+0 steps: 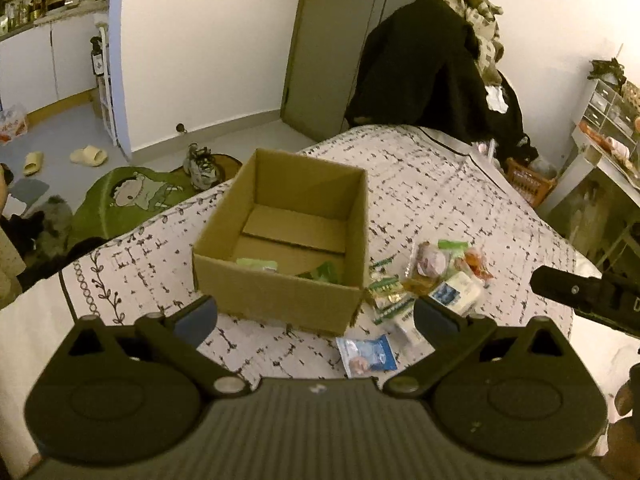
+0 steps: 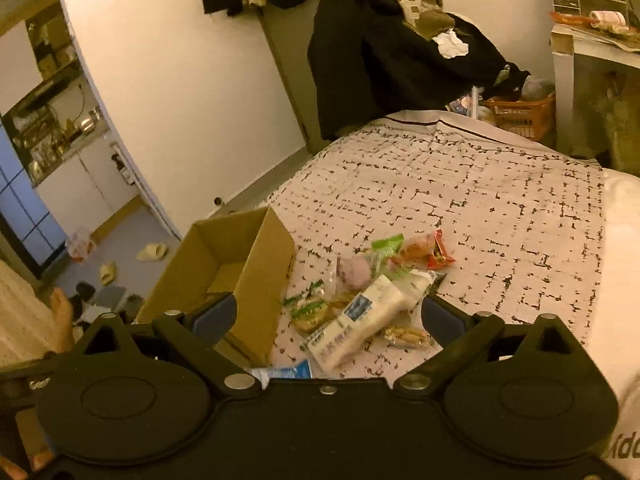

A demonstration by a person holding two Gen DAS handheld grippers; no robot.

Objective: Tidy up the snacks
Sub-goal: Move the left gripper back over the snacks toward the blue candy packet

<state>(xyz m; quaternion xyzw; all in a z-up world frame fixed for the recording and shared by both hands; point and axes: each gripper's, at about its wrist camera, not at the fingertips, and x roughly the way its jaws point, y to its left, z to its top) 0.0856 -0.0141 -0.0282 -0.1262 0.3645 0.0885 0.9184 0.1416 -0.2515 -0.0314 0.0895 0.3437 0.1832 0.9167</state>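
An open cardboard box (image 1: 280,292) stands on the patterned bedspread (image 1: 460,200) and holds green snack packets (image 1: 324,272). Right of it lies a pile of snack packets (image 1: 436,276), with a white and blue packet (image 1: 460,292) and a blue packet (image 1: 366,356) nearest me. My left gripper (image 1: 316,318) is open and empty, just in front of the box. My right gripper (image 2: 328,316) is open and empty, hovering over the long white packet (image 2: 360,316) in the pile (image 2: 380,276), with the box (image 2: 248,264) to its left. The right gripper also shows at the left view's right edge (image 1: 580,296).
A chair piled with dark clothes (image 1: 432,72) stands past the bed's far end. An orange basket (image 2: 524,114) and a white table (image 2: 592,52) are at the right. A green rug (image 1: 132,200), shoes (image 1: 202,168) and slippers (image 1: 88,156) lie on the floor to the left.
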